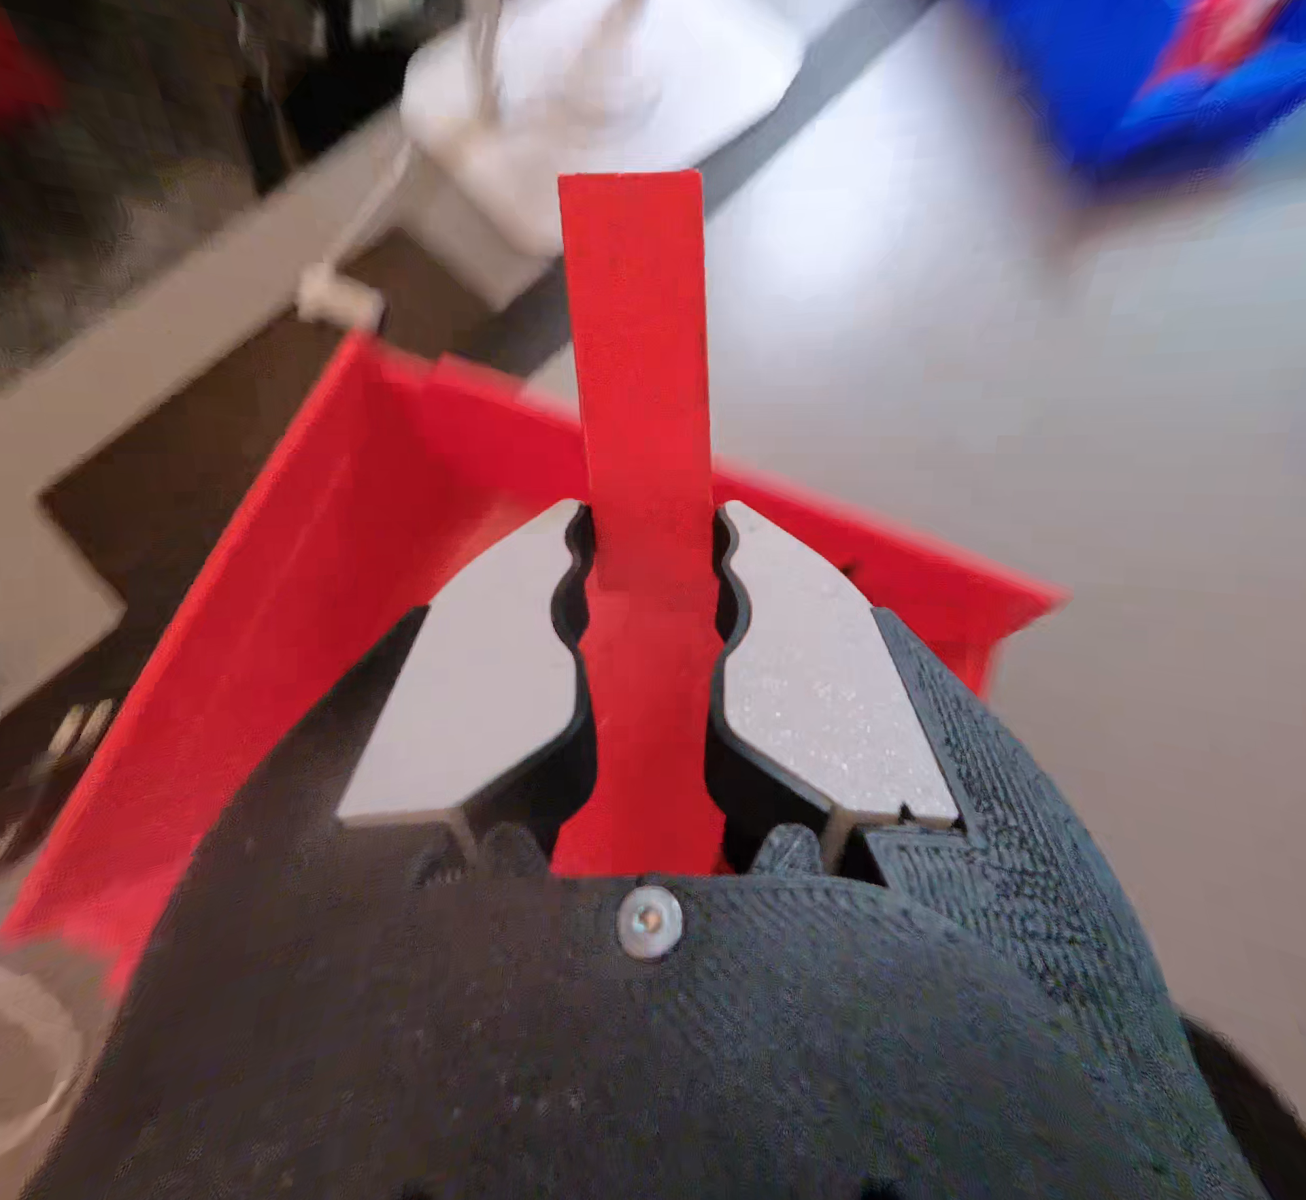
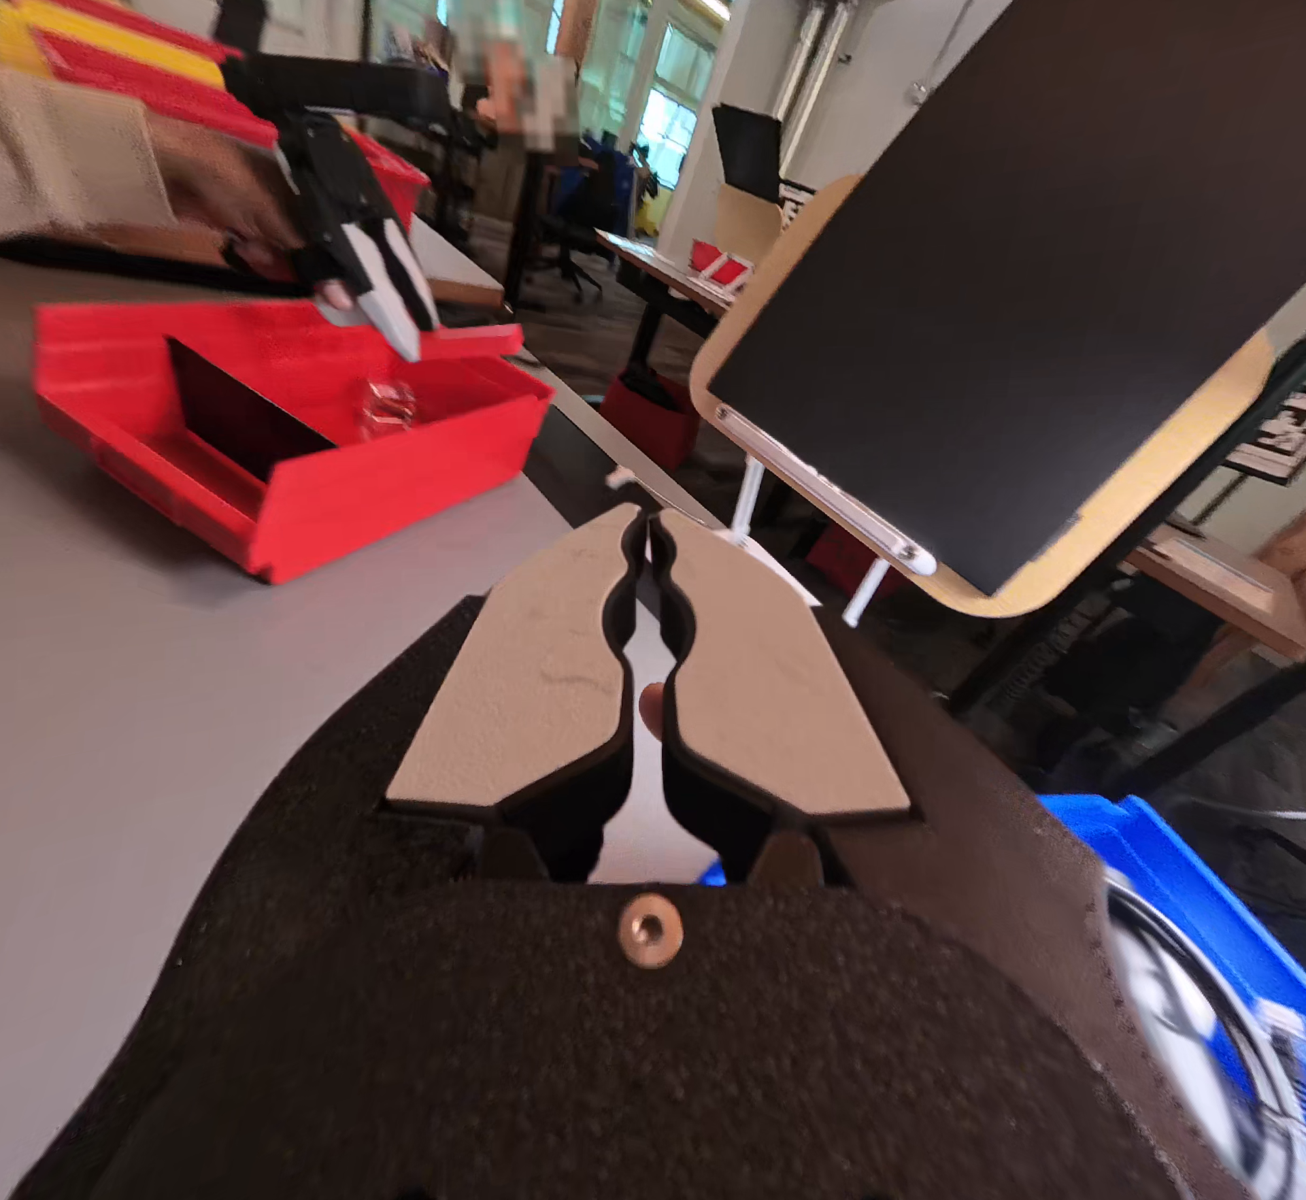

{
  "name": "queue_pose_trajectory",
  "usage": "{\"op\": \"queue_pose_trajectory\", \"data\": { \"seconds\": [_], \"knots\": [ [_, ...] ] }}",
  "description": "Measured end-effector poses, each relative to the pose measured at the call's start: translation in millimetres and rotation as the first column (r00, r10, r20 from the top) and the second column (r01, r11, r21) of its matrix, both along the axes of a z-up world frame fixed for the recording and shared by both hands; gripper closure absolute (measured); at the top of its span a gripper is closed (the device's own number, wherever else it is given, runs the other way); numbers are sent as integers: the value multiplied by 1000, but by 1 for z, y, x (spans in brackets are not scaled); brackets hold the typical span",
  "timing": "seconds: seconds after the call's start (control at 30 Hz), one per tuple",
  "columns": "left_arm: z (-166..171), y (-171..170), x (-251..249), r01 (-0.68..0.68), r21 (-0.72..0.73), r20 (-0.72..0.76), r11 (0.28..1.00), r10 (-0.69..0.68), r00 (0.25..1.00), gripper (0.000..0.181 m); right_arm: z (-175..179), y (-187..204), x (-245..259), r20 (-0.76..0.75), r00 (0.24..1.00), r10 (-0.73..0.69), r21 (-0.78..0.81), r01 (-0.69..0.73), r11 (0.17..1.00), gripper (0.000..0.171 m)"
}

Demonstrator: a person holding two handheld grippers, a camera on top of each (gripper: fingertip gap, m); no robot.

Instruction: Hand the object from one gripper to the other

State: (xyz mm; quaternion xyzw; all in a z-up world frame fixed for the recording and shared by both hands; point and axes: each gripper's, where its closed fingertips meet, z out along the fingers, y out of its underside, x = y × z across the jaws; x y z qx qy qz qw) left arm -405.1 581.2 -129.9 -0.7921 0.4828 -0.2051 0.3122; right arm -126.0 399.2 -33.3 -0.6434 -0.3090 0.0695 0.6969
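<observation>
My left gripper (image 1: pixel 649 516) is shut on a flat red block (image 1: pixel 636 346) that sticks out forward past its fingertips. It hangs over the red bin (image 1: pixel 297 572). In the right wrist view the left gripper (image 2: pixel 413 335) shows at the far left, held by a hand, with the red block (image 2: pixel 477 339) above the red bin (image 2: pixel 396 487). A clear plastic item (image 2: pixel 387 408) lies inside that bin. My right gripper (image 2: pixel 646 519) is shut and empty, low over the grey table (image 2: pixel 141 671), well to the right of the red bin.
A dark tablet (image 2: pixel 1025 261) on a white stand (image 1: pixel 601 70) stands at the table's far edge. A blue bin (image 2: pixel 1187 897) with a round white item sits at the right; it also shows in the left wrist view (image 1: pixel 1102 35). Red and yellow bins (image 2: pixel 120 56) are stacked at the back left. Across from one pair of fingers to the other is roughly 35 cm.
</observation>
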Motion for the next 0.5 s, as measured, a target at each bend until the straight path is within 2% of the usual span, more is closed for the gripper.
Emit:
{"op": "queue_pose_trajectory", "data": {
  "seconds": [0.03, 0.1, 0.17, 0.23, 0.33, 0.4, 0.5],
  "knots": [
    [26, -16, 18, 42, 33, 129, 999, -46, 991, 148, 3, -2, -8, -41, 998, 38, 0, -38, 999, 170],
    [70, -65, 56, 187, 105, 368, 977, -213, 905, 148, 7, -7, -28, -131, 983, 131, 1, -132, 991, 169],
    [97, -118, 90, 317, 178, 524, 932, -362, 770, 149, 8, -14, -52, -225, 947, 230, -24, -241, 970, 159],
    [107, -167, 121, 437, 225, 621, 871, -474, 625, 149, 11, -25, -77, -318, 885, 340, -44, -372, 927, 145],
    [103, -218, 155, 559, 241, 694, 794, -543, 473, 148, 16, -40, -101, -395, 806, 441, -52, -499, 865, 130],
    [95, -237, 167, 602, 237, 716, 763, -556, 423, 148, 13, -47, -110, -376, 798, 471, -72, -532, 843, 128],
    [85, -247, 173, 622, 234, 713, 747, -567, 413, 149, 3, -54, -122, -323, 801, 505, -106, -561, 821, 134]
  ]
}}
